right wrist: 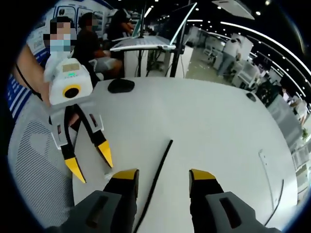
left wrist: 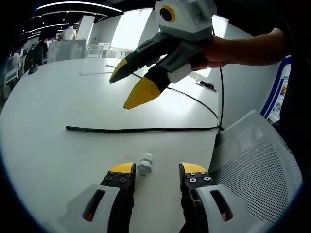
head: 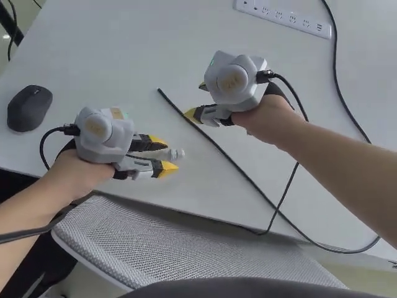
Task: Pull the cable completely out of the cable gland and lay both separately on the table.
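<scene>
The black cable lies straight on the white table, free of the small white cable gland, which rests near the front edge. In the left gripper view the cable gland sits on the table between the open jaws of my left gripper, nearer the left jaw and not clamped. My left gripper is low at the gland. My right gripper hovers open above the cable's far end. In its own view my right gripper straddles the cable without touching it.
A dark mouse lies at the table's left. A white power strip sits at the back, with a black cord running down the right. A mesh chair is just below the table's front edge.
</scene>
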